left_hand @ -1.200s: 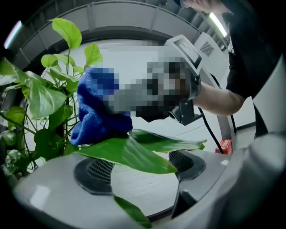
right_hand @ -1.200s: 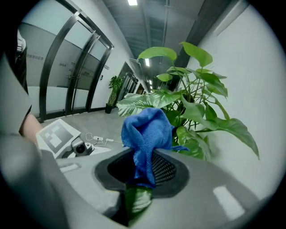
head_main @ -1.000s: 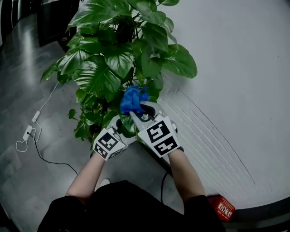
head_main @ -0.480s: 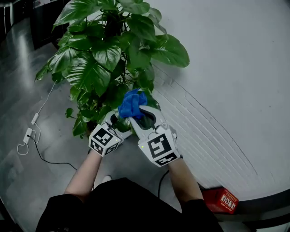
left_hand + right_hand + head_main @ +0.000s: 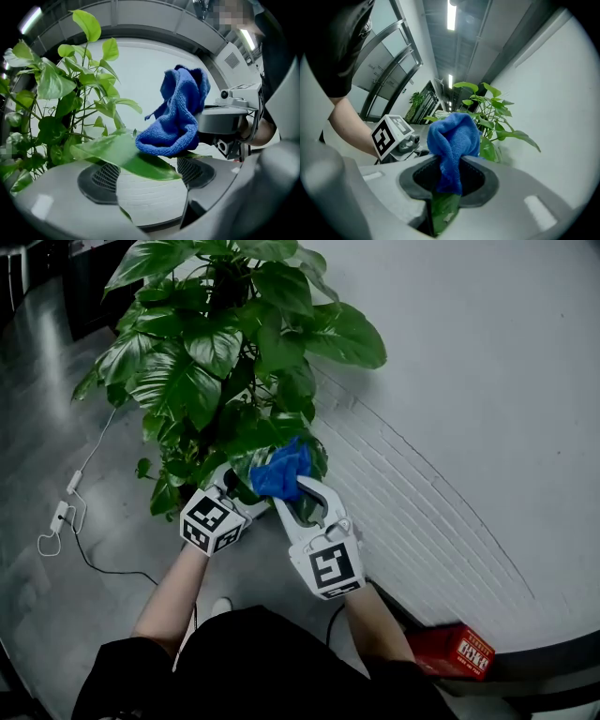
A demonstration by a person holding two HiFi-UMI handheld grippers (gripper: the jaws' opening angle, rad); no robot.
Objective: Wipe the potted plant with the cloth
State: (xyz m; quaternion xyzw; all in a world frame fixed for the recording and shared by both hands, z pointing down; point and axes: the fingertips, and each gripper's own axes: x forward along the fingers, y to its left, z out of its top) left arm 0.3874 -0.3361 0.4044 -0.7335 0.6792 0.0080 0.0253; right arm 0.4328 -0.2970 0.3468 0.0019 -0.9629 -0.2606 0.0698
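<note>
Right tool (image 5: pixel 449 178) pinches the blue cloth (image 5: pixel 454 140); a leaf (image 5: pixel 122 157) partly covers the left tool (image 5: pixel 150 180), jaws spread.

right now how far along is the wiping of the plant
Done: the right hand-held gripper is shut on the blue cloth and has it at the potted plant. In hand: the cloth presses on a low leaf lying across the open left hand-held gripper. Left: the upper leaves; which are already wiped cannot be told.
</note>
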